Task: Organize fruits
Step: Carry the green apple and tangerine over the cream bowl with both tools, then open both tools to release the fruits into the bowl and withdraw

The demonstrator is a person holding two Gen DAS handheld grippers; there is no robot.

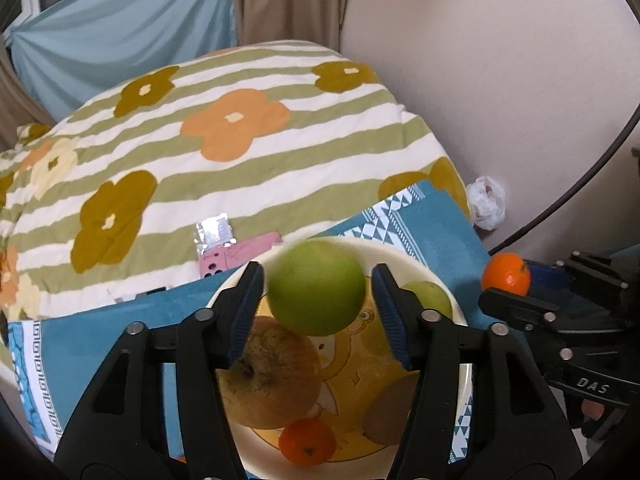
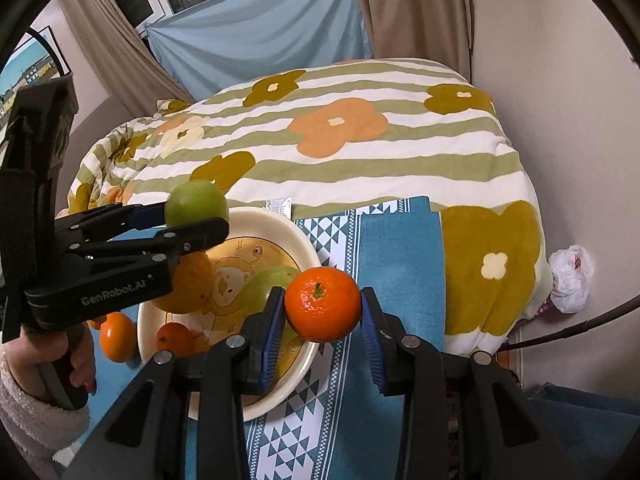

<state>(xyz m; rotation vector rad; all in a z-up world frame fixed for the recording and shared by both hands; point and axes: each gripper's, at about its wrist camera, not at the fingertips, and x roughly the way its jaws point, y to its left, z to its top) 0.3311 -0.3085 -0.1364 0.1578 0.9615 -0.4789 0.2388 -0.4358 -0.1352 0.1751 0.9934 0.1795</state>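
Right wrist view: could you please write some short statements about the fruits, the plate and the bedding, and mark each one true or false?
1. The right gripper holds a mandarin. True.
2. The plate is empty. False: it holds several fruits, among them a brown pear.
3. The plate stands on a blue patterned cloth. True.
4. The quilt is red and checked. False: it has green and white stripes with flowers.
5. A second mandarin lies on the cloth beside the plate. True.
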